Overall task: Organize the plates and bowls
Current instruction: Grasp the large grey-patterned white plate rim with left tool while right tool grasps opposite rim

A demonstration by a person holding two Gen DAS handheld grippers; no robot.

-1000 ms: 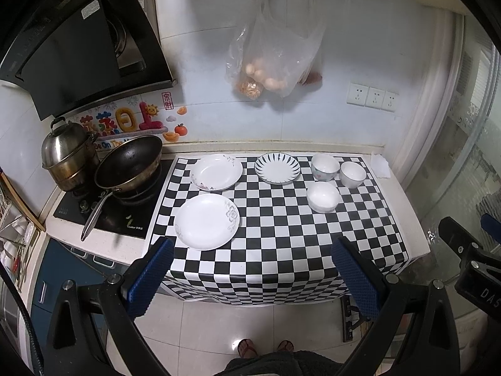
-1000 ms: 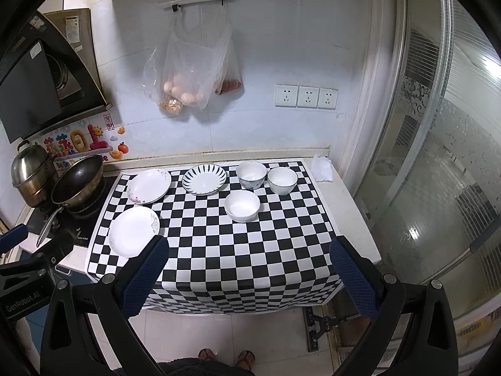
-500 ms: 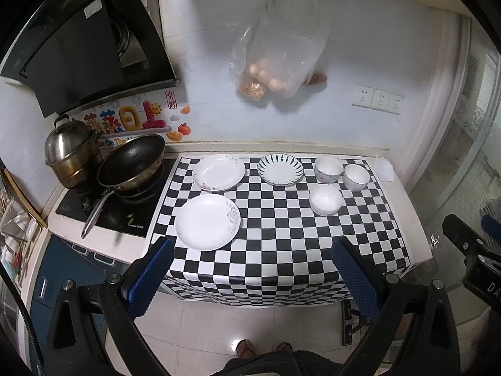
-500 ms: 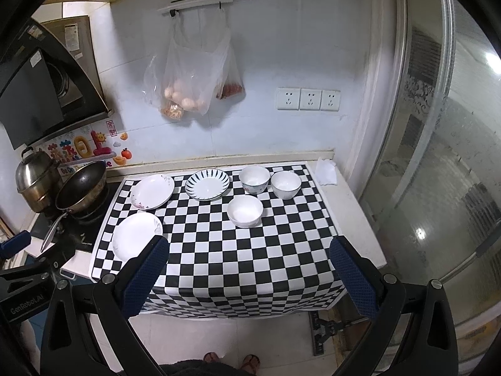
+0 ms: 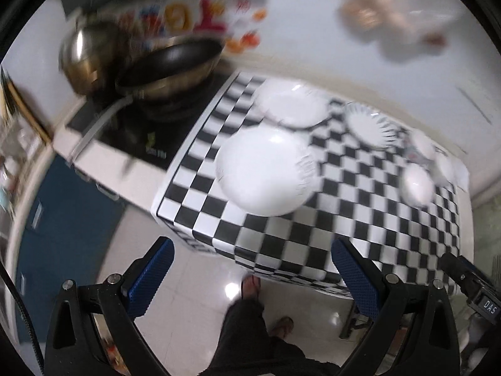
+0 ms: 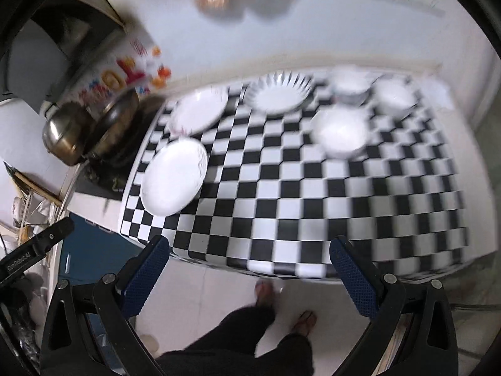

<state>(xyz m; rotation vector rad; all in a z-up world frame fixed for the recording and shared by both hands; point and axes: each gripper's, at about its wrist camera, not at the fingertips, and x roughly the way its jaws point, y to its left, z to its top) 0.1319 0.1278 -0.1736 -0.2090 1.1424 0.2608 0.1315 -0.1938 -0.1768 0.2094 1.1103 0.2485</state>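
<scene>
On the checkered counter lie a plain white plate at the near left, a flowered white plate behind it and a striped plate further right. Three white bowls stand to the right; the nearest bowl is in front of the other two. The plain plate also shows in the right wrist view. My left gripper is open and empty, short of the counter's front edge, below the plain plate. My right gripper is open and empty, also short of the front edge. Both views are motion-blurred.
A black wok and a steel pot sit on the stove left of the counter. A bag of eggs hangs on the wall. The person's legs and feet stand on the floor below.
Both grippers have dropped and moved in fast toward the counter; the left one swung toward the plates, the right toward the middle. Plates and bowls have not moved. Both stay open.
</scene>
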